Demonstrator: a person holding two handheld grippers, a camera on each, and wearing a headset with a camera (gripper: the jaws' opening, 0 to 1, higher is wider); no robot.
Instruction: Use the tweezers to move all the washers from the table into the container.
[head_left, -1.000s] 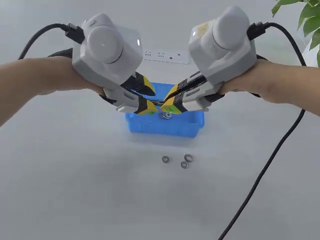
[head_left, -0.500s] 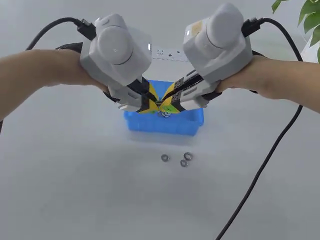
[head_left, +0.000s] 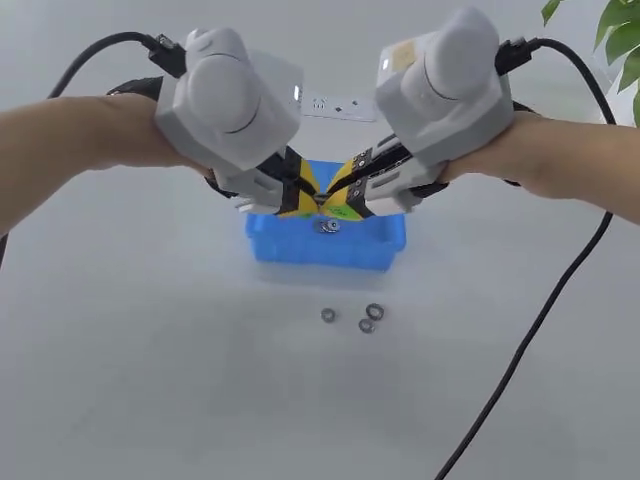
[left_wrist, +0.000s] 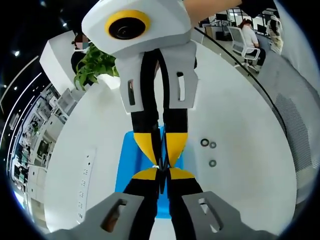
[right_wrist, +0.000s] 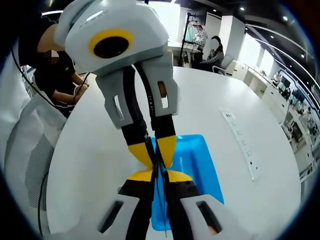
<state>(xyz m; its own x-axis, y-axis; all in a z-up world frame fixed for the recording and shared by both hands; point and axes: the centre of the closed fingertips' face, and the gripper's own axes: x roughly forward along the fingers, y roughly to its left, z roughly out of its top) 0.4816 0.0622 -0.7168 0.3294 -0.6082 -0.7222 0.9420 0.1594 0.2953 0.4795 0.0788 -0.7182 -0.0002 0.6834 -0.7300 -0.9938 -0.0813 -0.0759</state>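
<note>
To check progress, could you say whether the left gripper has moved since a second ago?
Yes: against the blue container, the left gripper shifted right, towards the right gripper.

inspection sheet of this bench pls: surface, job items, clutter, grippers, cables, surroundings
surface: pale grey table
job's things: blue container holding one washer; three loose washers on the table before it; tweezers, a thin dark tool between the jaws of the right gripper
clutter: white power strip behind the container
grippers: left gripper and right gripper meet tip to tip over the container, jaws closed; unclear if the left also pinches the tweezers
cables: black cable trails from the right gripper across the table; second cable from the left
surroundings: plant; people at desks
</note>
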